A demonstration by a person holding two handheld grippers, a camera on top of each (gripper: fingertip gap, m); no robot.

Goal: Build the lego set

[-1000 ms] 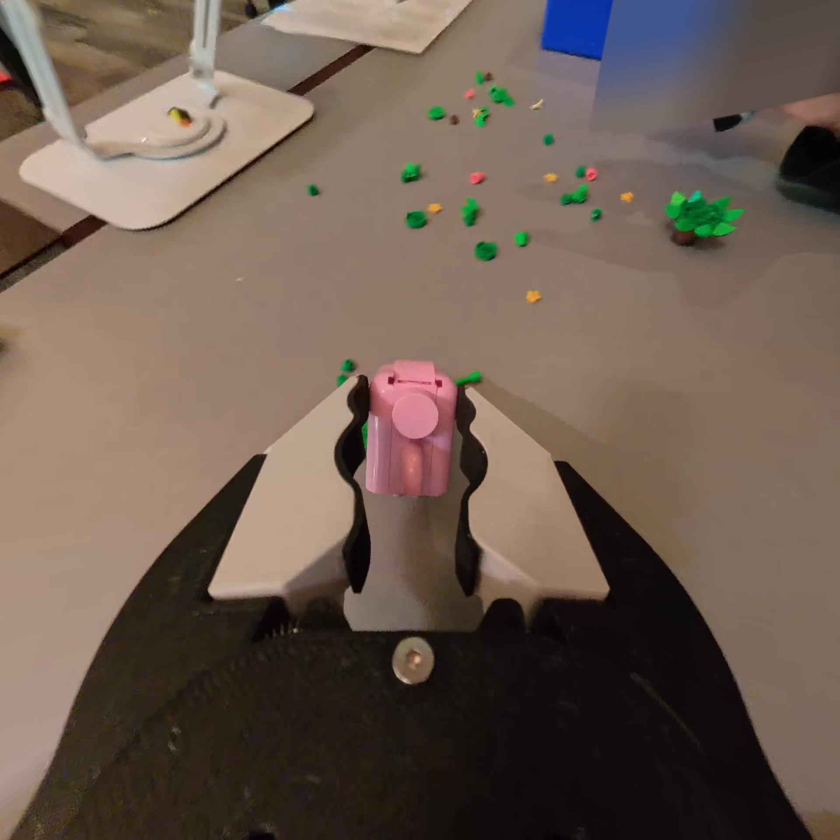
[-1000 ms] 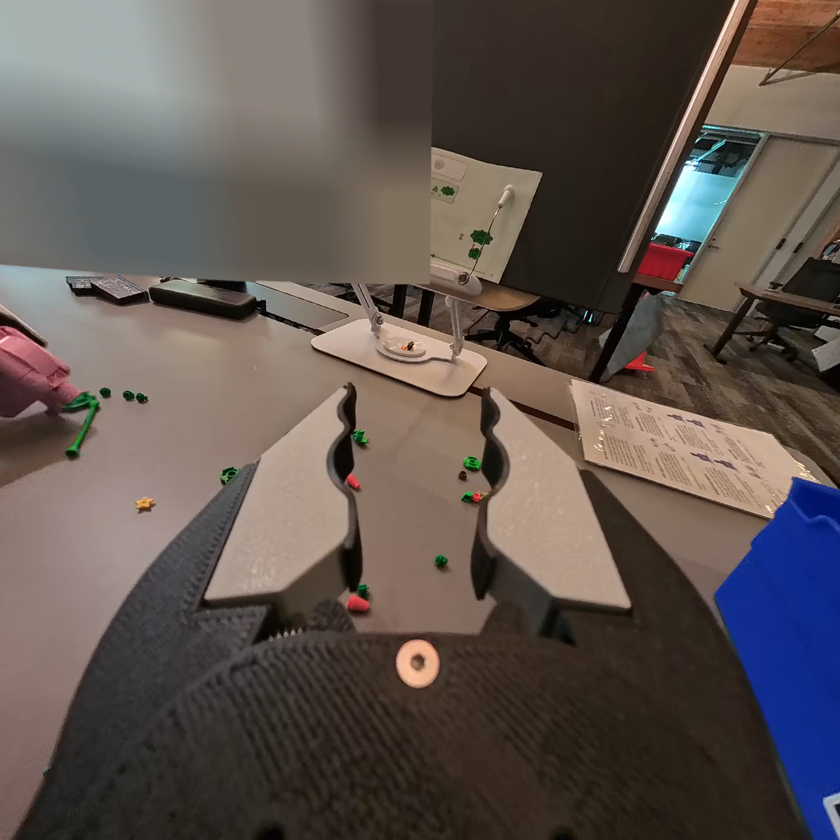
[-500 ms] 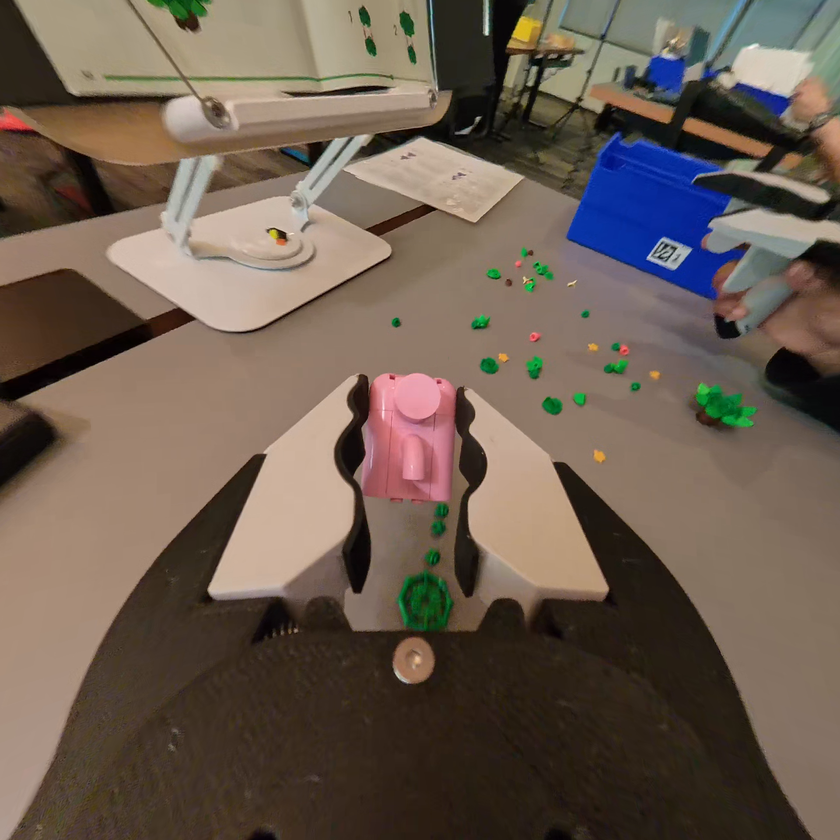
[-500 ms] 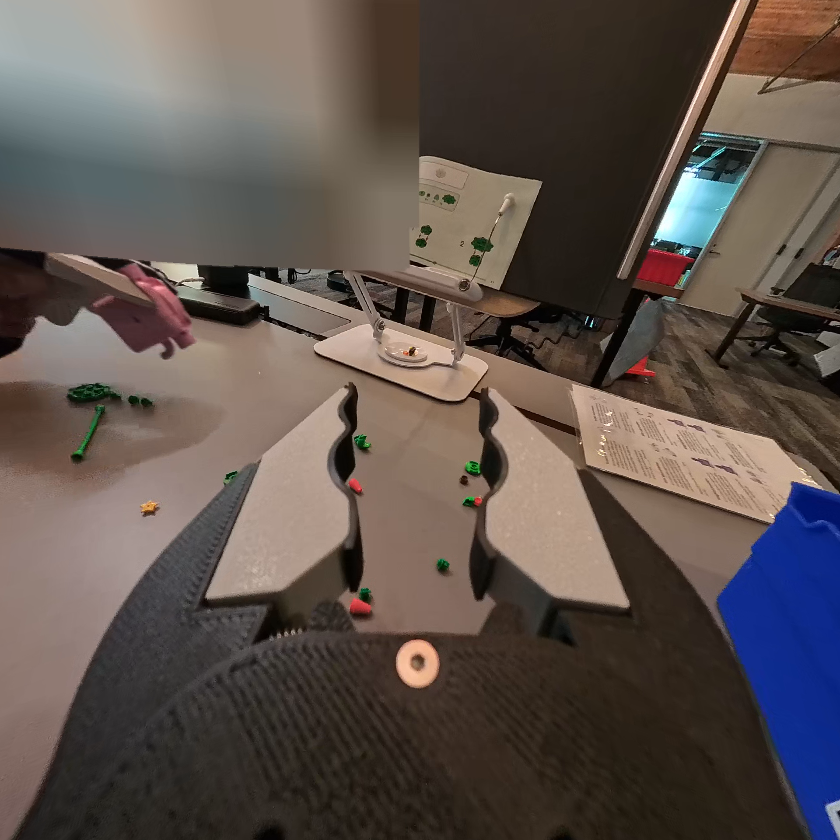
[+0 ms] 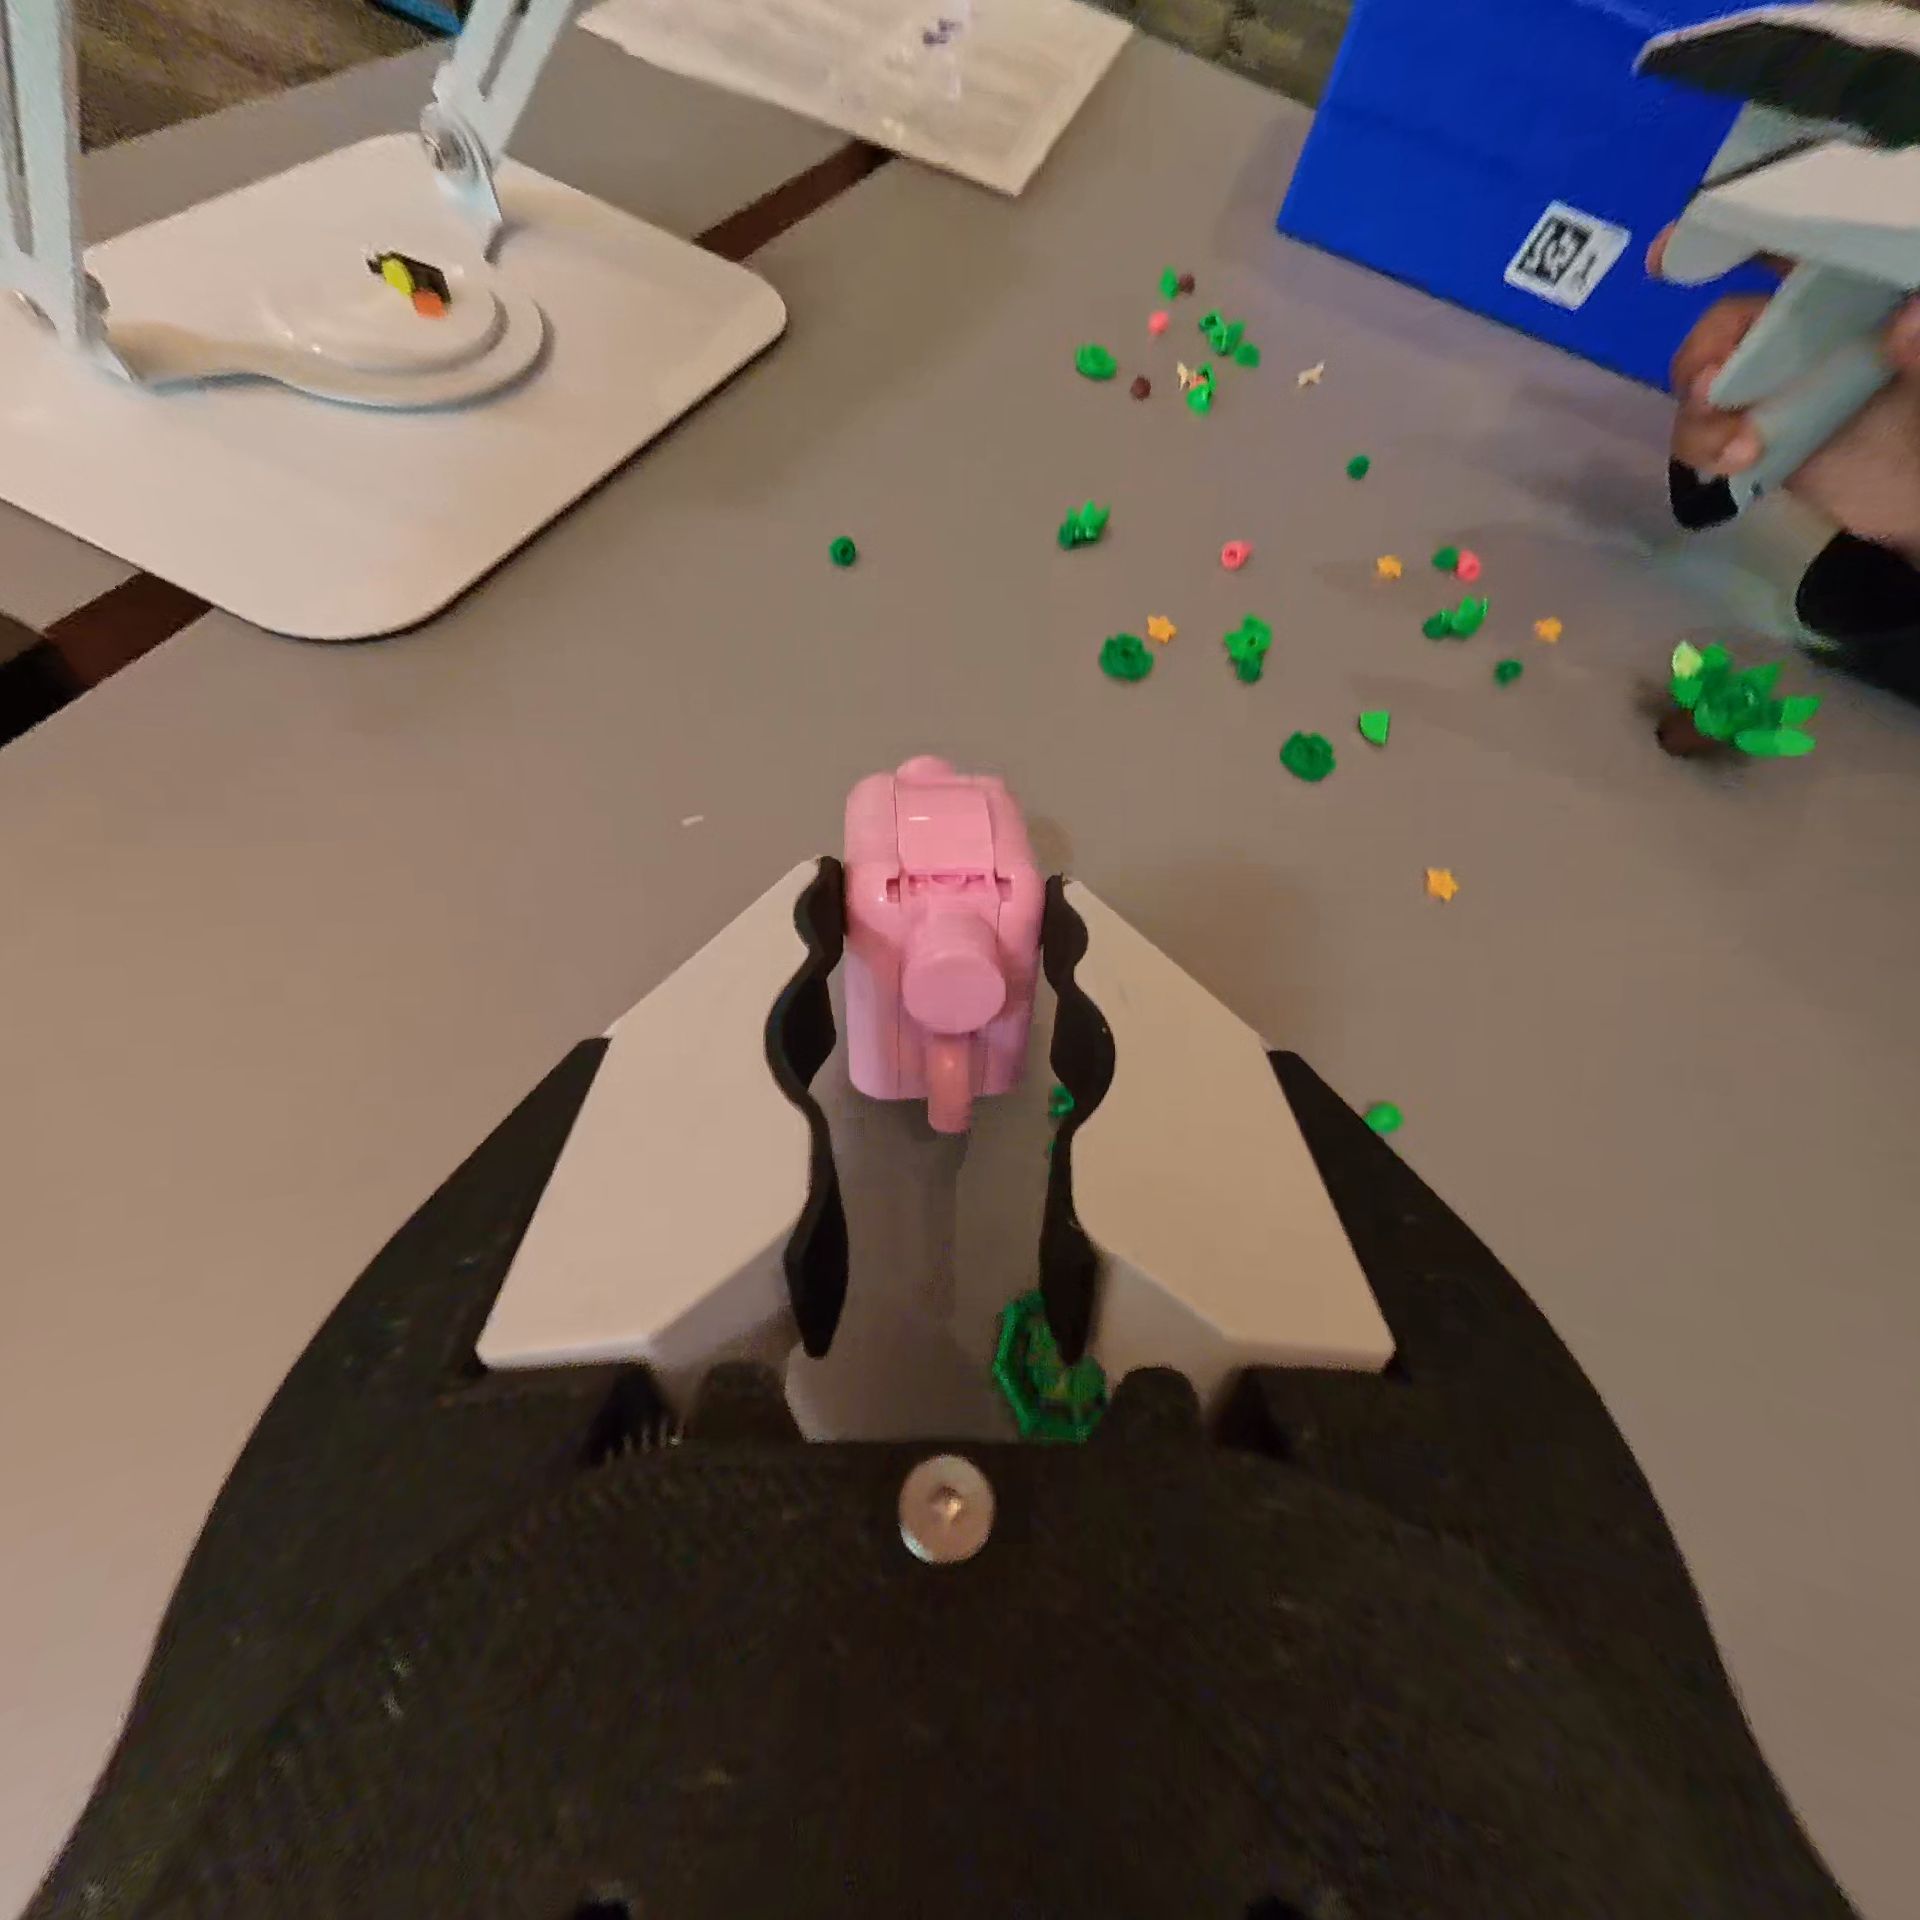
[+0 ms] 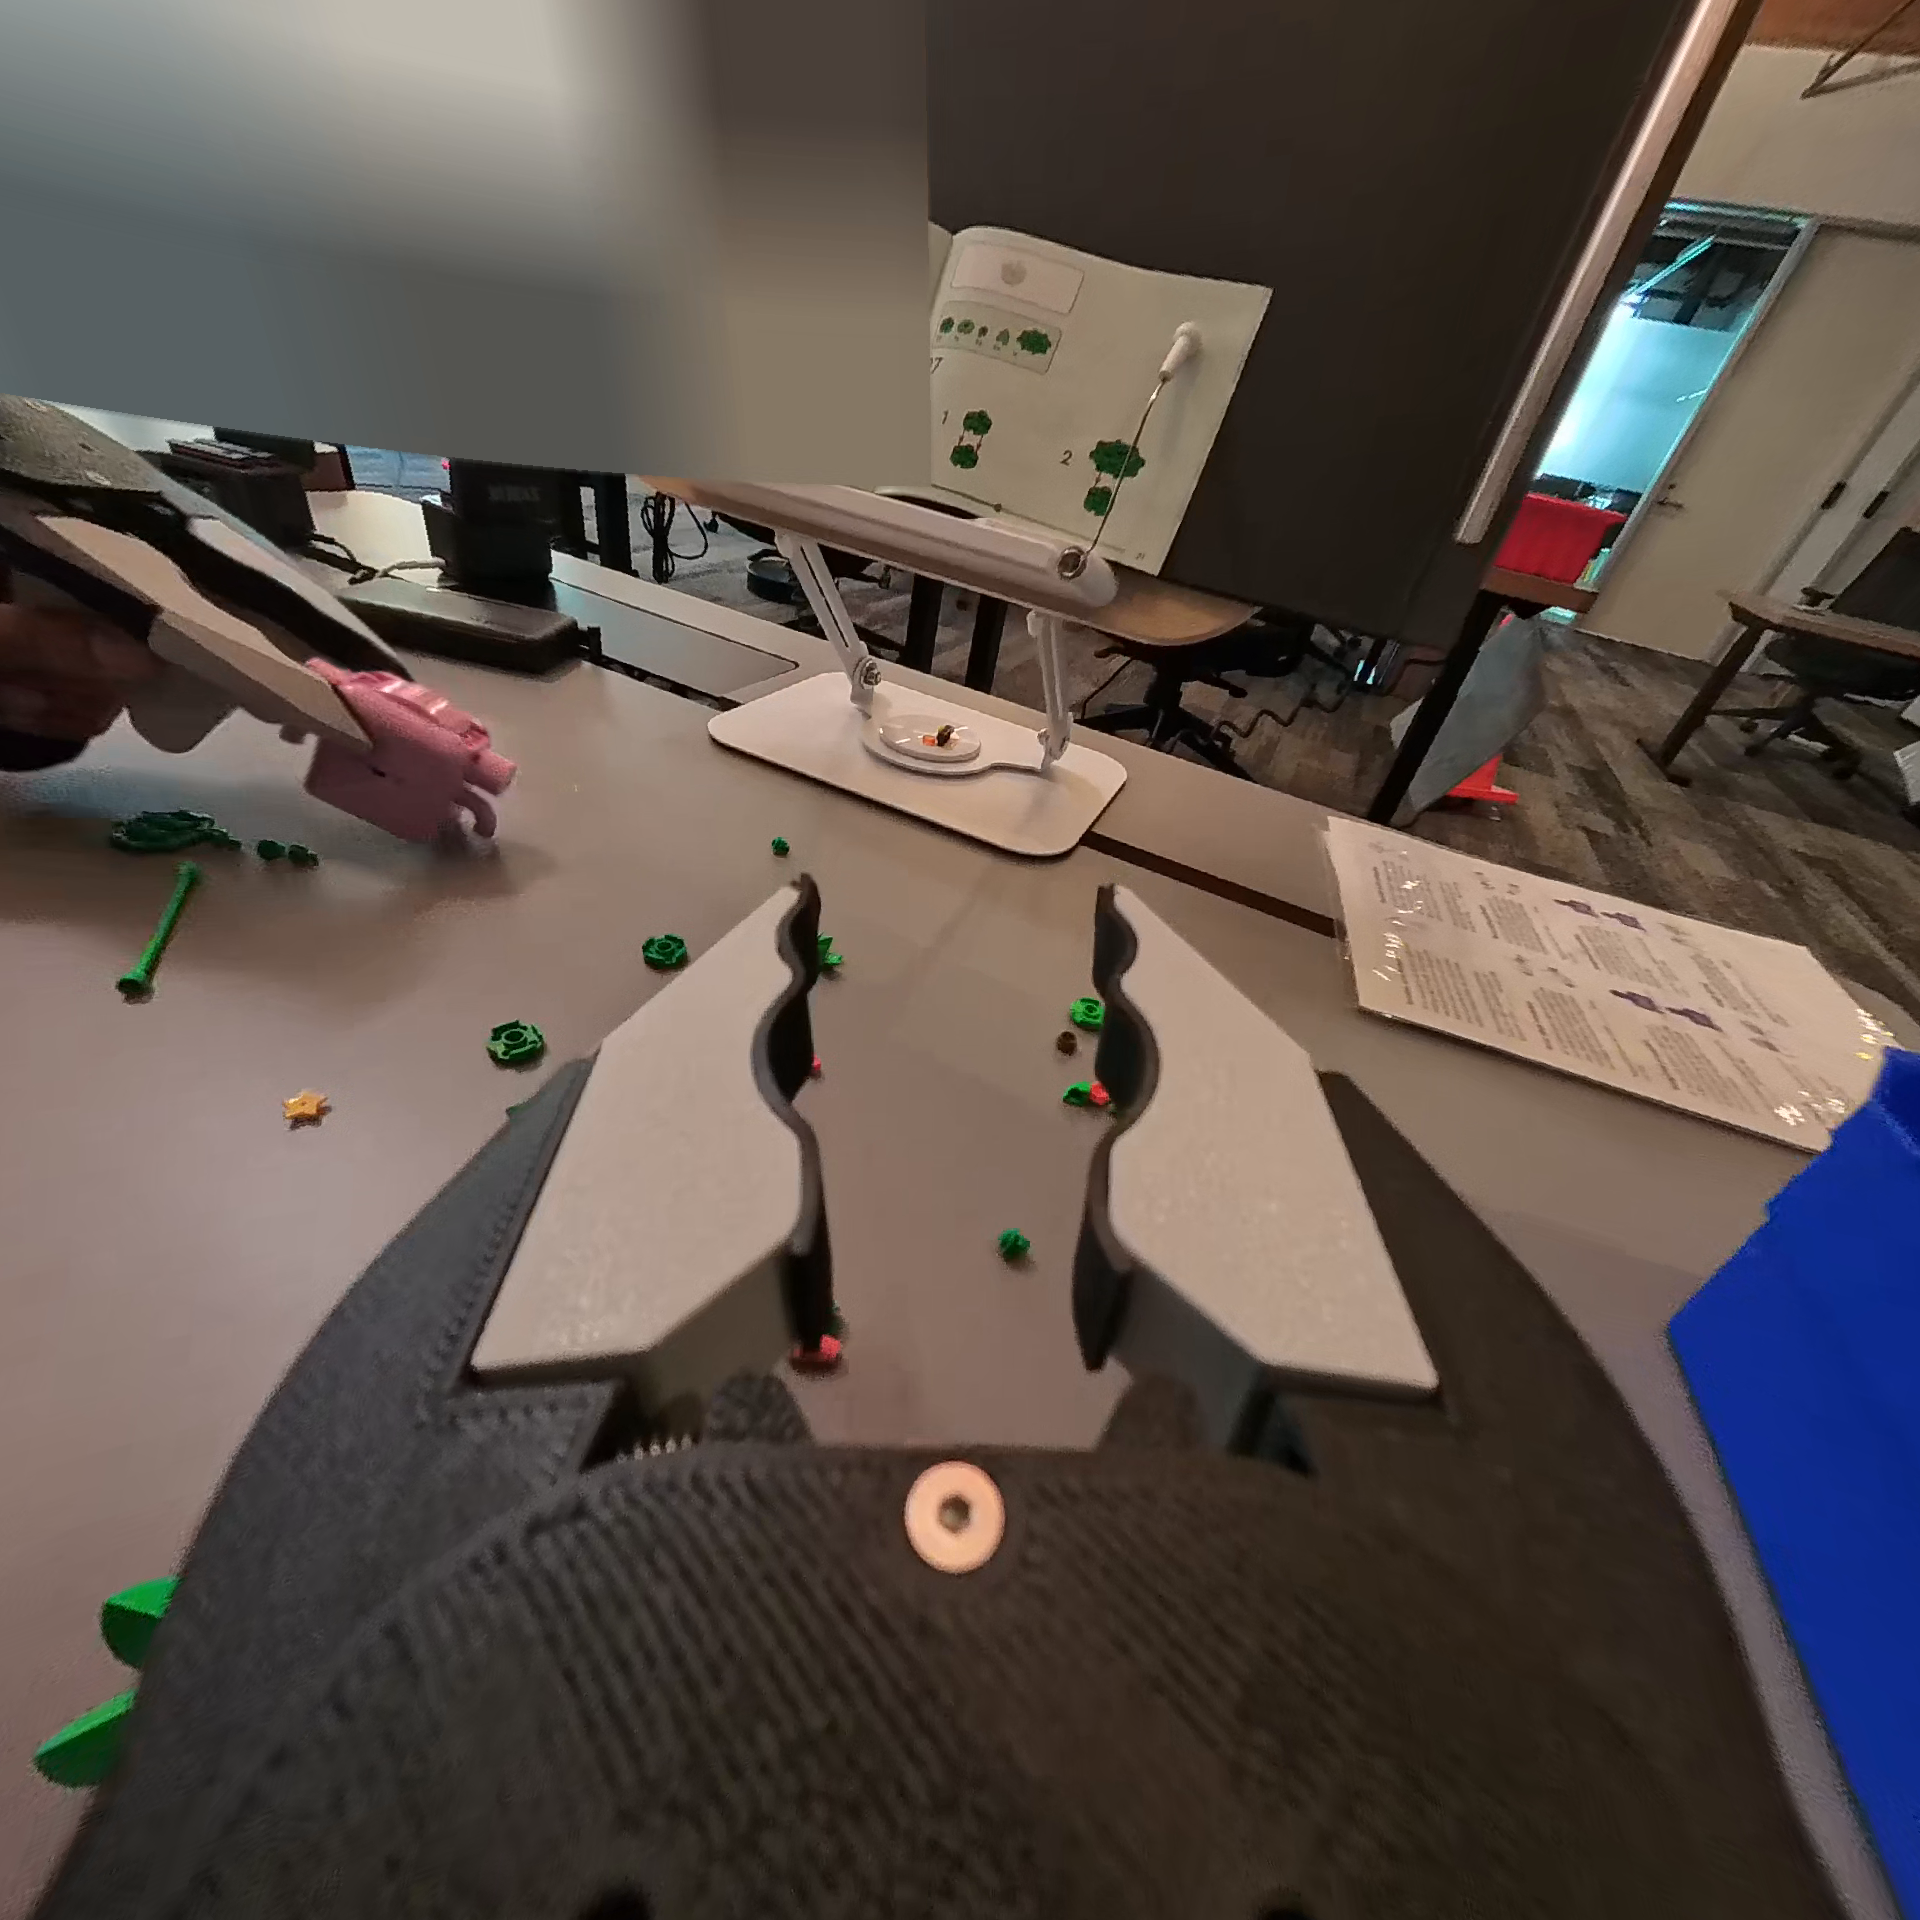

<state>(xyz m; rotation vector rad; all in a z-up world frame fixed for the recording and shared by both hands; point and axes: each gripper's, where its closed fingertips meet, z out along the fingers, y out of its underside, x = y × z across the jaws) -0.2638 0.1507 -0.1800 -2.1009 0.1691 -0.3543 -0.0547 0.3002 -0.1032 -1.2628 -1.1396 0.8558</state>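
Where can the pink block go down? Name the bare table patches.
Bare grey table lies left of the left claw holding the pink block, bordered by the white stand base. Crowded: the scattered green pieces toward the blue bin, near the small green plant.

place: looks like an open-plan office, tbh
floor: patterned carpet tiles [image 6: 1621,727] all the way back
furniture: rolling office chairs [image 6: 1174,675] tucked under long grey desks [image 6: 312,1195], more desks [image 6: 1766,623] further off
walls: dark partition panel [image 6: 1299,208], glass door [image 6: 1642,374] at the rear
desk stuff: white document stand [image 6: 935,748] holding an instruction sheet [image 6: 1081,384], laminated printed page [image 6: 1579,997], blue storage bin [image 5: 1475,156], dark monitor base [image 6: 499,530] with cables
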